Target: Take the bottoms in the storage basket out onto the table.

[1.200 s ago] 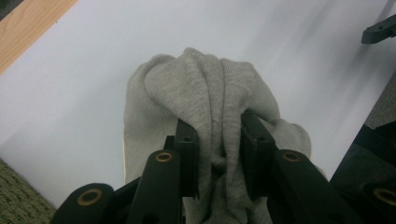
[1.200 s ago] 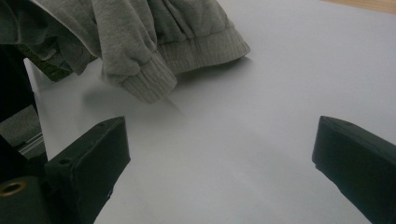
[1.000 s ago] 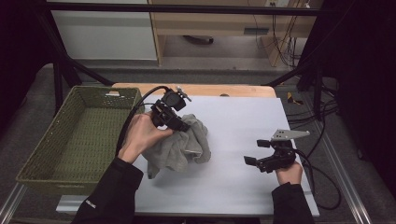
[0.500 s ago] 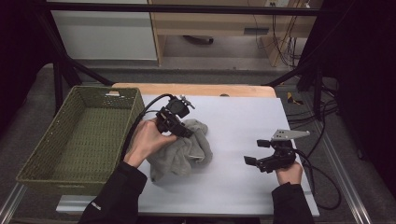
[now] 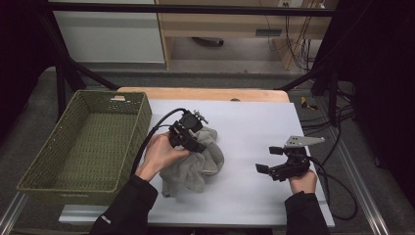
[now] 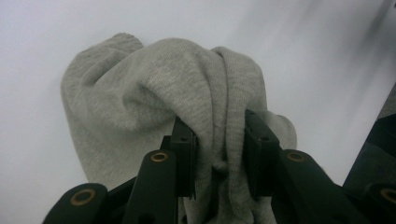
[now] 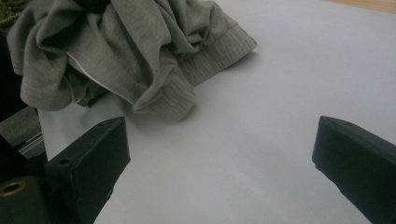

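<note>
The left gripper has its jaws clamped on a bunched fold of the crumpled grey knit sweatshirt with ribbed cuffs; in the left gripper view the fabric is pinched tight between the two black pads and hangs away from them in a lump. Garment sits on the white table sheet, left of centre, most of its bulk toward the person's side of the grip point, partly lifted at the top, lower folds resting on the sheet. The left hand is right over it. The right gripper rests low on the sheet well apart to the right, jaws spread wide, holding nothing; in the right gripper view the ribbed cuff lies ahead and to the left of the open jaws, clear of both, bare sheet between. Green woven rectangular basket stands just beside the garment on the left, long axis running away from the person, its near wall close to the left hand. Key relation: basket lies left of the held cloth, the left gripper is the nearer one by far. Judgement: likely step is carrying the garment over the basket rim; trailing folds could catch on the wall, needs lift first.
</note>
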